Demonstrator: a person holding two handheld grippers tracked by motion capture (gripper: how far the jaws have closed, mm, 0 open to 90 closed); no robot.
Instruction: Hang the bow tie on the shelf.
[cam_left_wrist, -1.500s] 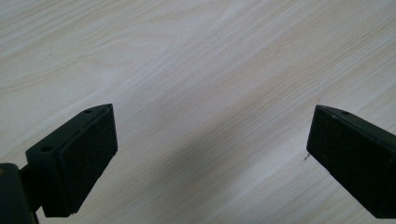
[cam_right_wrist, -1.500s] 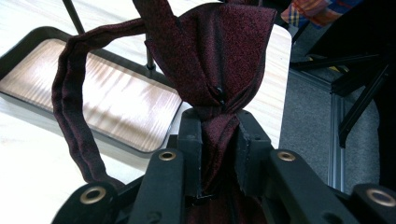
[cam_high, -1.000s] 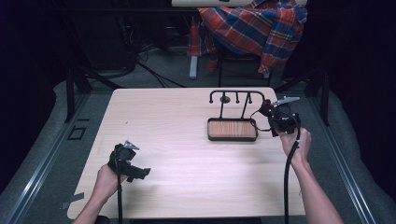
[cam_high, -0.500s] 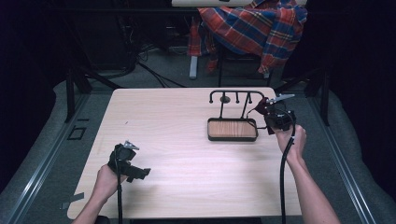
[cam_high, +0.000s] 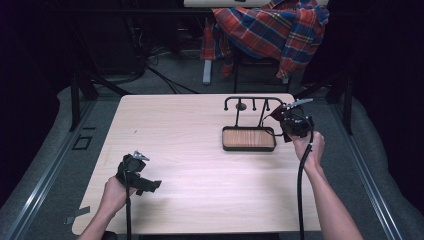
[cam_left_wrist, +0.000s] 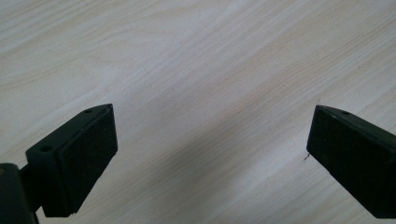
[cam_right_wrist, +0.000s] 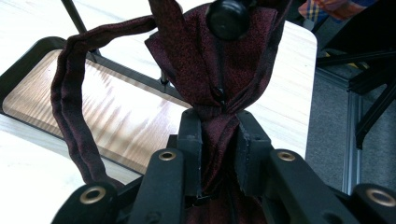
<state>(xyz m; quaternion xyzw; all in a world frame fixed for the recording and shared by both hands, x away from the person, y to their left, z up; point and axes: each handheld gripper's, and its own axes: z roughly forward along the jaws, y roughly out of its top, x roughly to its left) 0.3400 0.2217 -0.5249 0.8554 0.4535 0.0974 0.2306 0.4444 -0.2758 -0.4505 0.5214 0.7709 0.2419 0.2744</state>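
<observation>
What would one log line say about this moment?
right hand-held gripper: shut on dark red cloth | place: beside rack over wooden tray | left hand-held gripper: open above table

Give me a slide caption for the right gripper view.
Right gripper clamps a dark red fabric strap at a knobbed peg above the wooden tray.

The table (cam_high: 200, 165) is evenly lit from above against dark, murky surroundings, with soft shadows and slight close-up blur.

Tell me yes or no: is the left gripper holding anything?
No: in the left gripper view the left gripper has its fingers spread wide over the bare table, nothing between them.
</observation>
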